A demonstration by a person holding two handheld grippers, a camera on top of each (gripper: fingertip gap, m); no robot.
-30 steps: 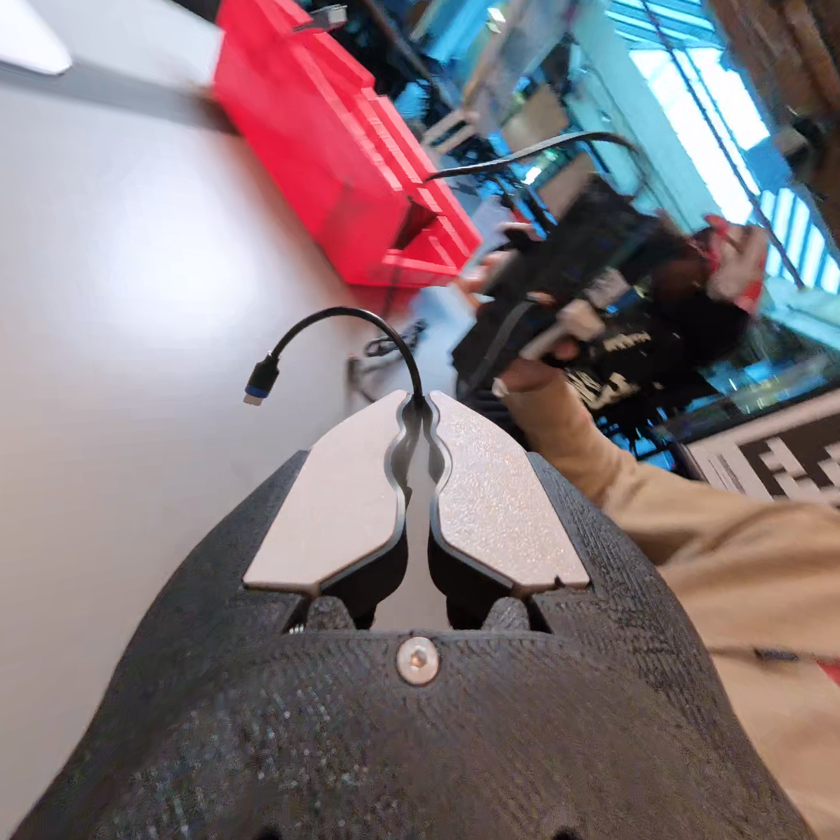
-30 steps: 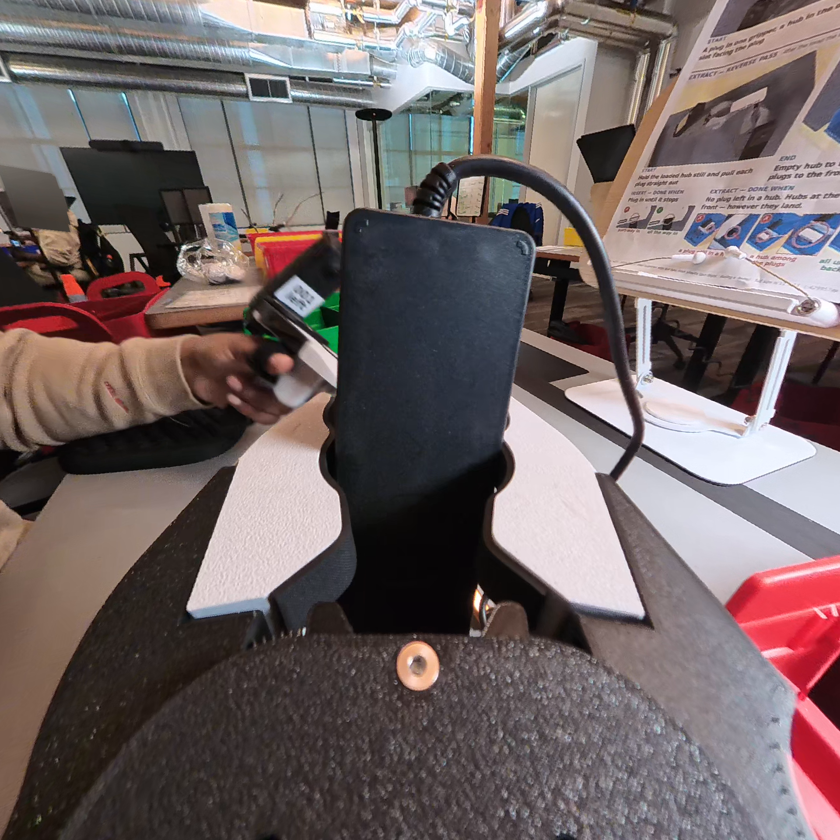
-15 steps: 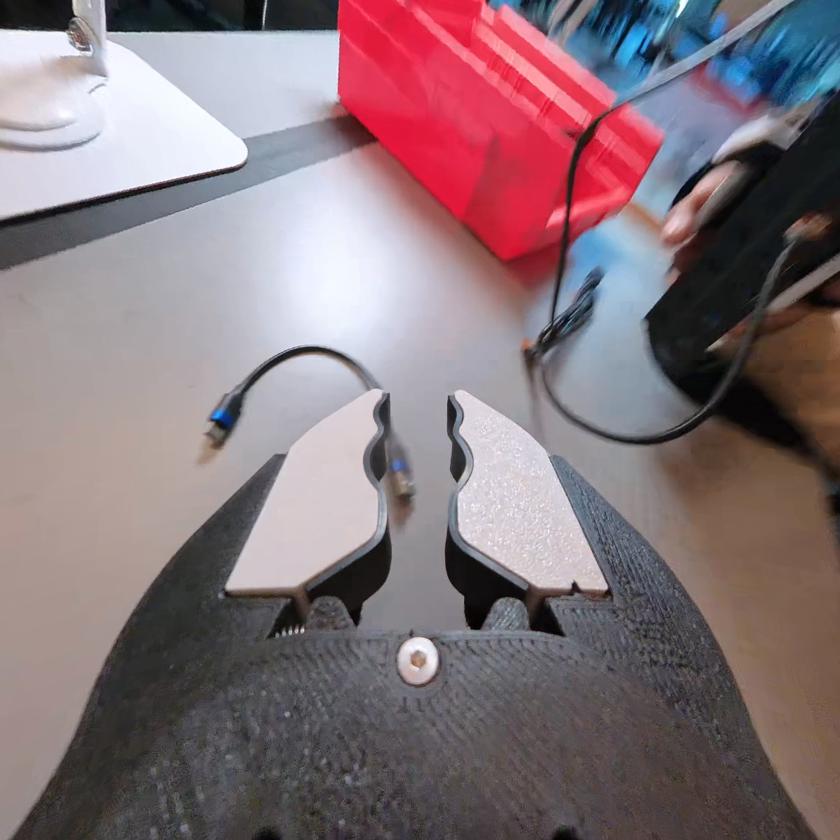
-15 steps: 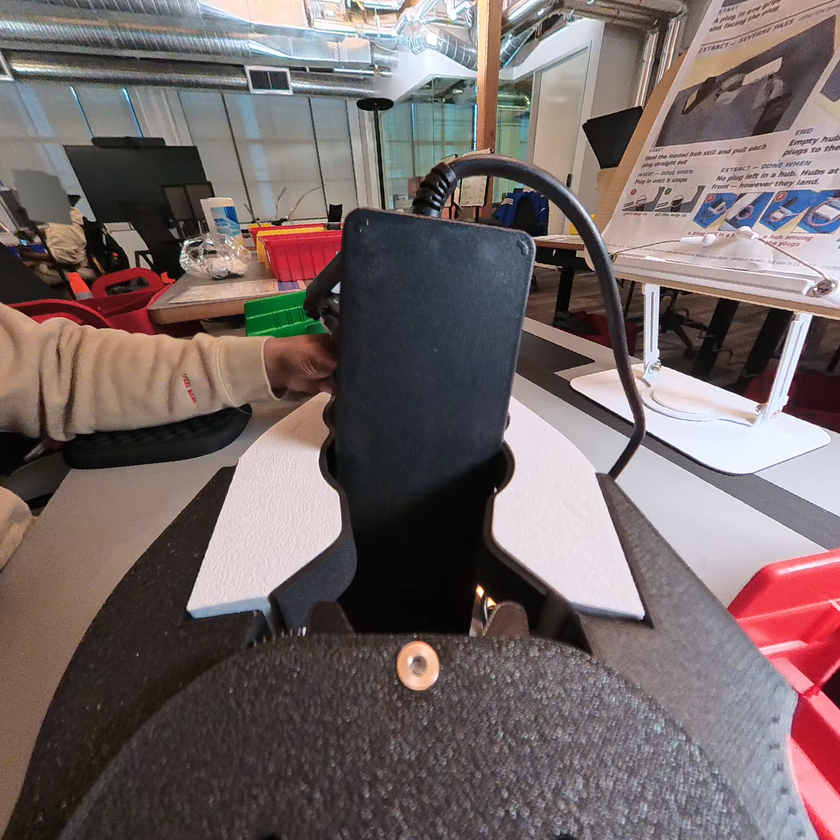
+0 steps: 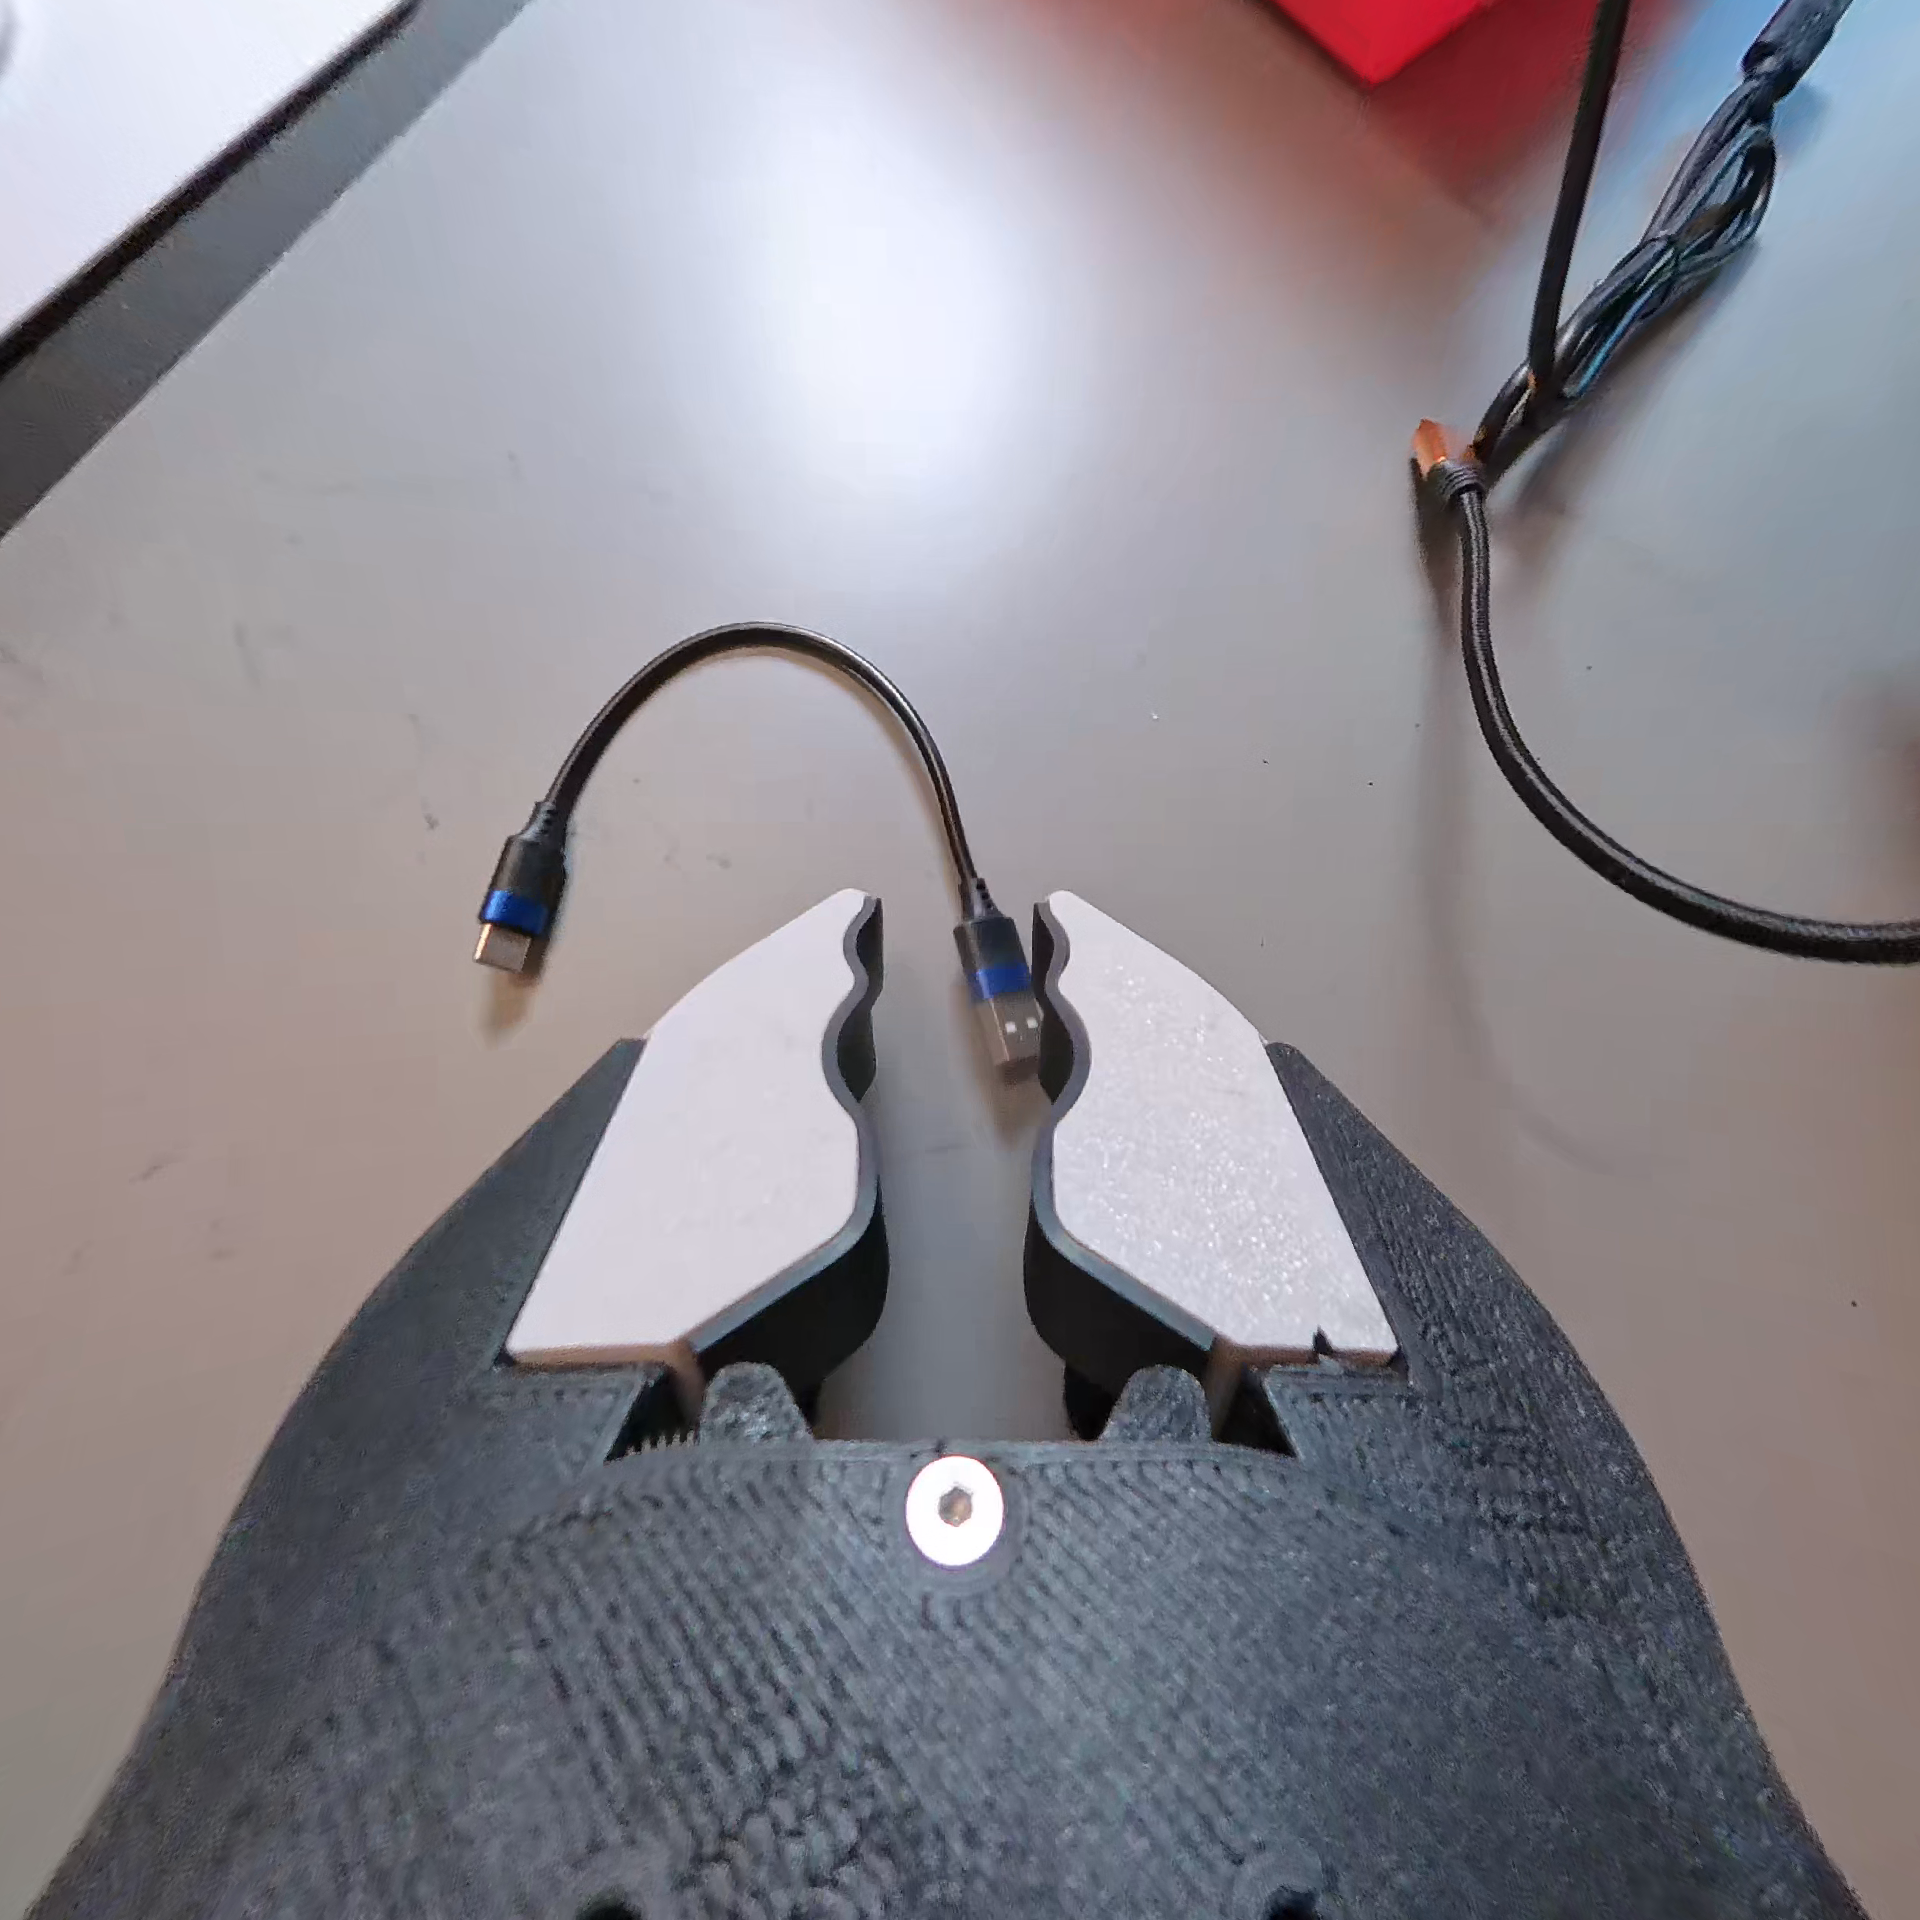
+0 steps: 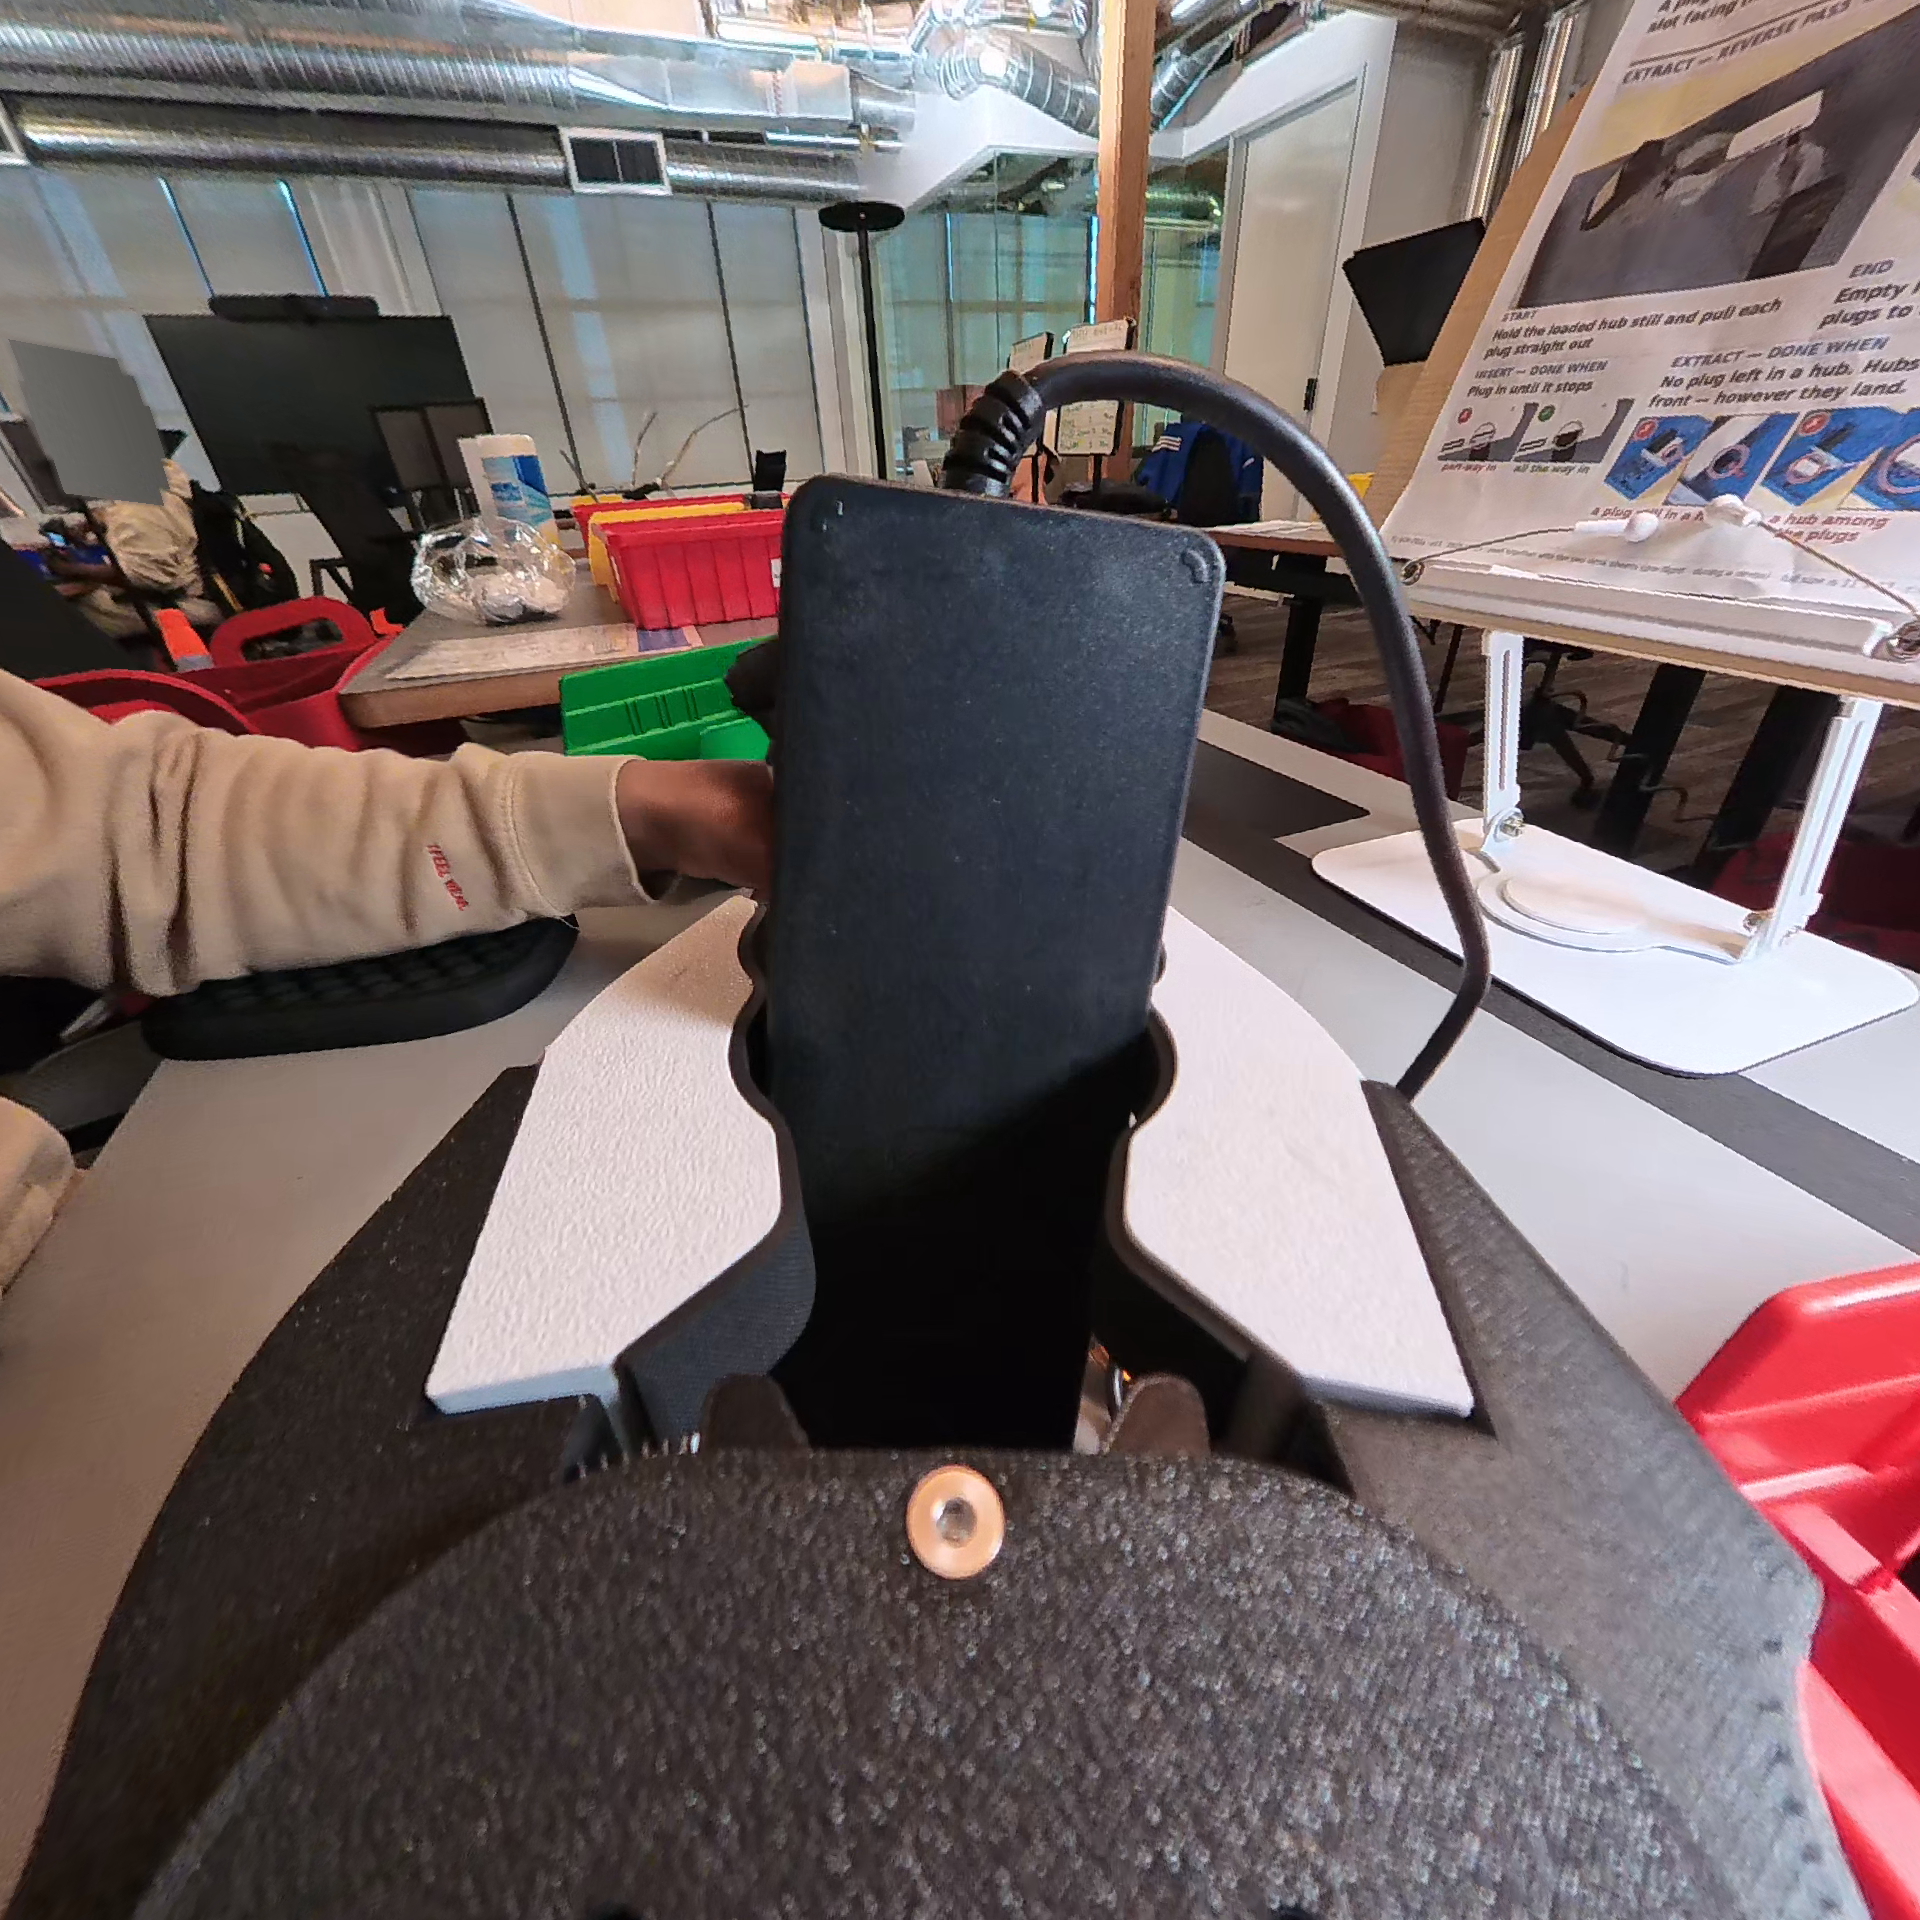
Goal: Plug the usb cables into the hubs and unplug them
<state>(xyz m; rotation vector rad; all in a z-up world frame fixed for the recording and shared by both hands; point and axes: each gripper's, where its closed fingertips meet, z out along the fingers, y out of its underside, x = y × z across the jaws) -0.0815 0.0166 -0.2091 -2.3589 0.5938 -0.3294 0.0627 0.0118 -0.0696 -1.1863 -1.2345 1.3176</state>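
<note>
Between the left gripper's [image 5: 956, 925] pale grey fingers [image 5: 727, 1122] lies a black short cable [image 5: 769, 649] with blue-banded silver plugs on a grey table [image 5: 831, 312]. Right of them runs a black braided cable [image 5: 1496, 717], copper-tipped. The right gripper's [image 6: 961, 987] white fingers [image 6: 623, 1195] flank a matte black hub [image 6: 987, 831].

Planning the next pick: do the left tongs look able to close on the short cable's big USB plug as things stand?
Probably yes. The left tongs are open and the plug lies on the table between the fingers, close to the right one, nothing covering it.
</note>
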